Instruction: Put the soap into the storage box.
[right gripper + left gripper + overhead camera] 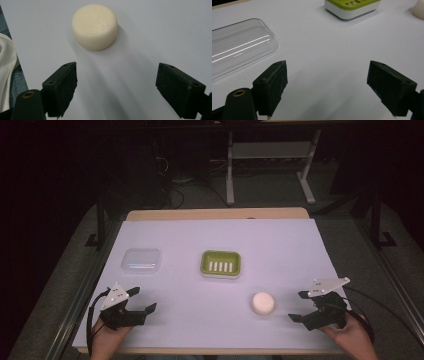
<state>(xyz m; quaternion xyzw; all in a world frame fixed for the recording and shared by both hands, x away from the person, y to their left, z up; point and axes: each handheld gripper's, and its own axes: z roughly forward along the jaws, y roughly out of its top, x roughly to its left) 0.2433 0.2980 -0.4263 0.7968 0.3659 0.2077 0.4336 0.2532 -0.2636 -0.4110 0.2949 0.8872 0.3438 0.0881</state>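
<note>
A round cream soap bar [262,303] lies on the white table sheet [220,240], right of centre near the front. In the right gripper view the soap bar [95,26] sits just ahead of the jaws. My right gripper [299,306] is open a short way to the soap's right, pointing at it, with nothing between its jaws; up close the right gripper [116,90] shows a wide gap. A green soap dish [221,264] with a slotted top stands mid-table. My left gripper [141,299] rests open at the front left; the left gripper [327,87] has bare sheet between its jaws.
A clear plastic lid [142,260] lies left of the dish; in the left gripper view the lid [237,47] is close on the left and the green dish [352,7] is further ahead. Beyond the table's far edge stand dark floor, cables and a metal frame [270,165].
</note>
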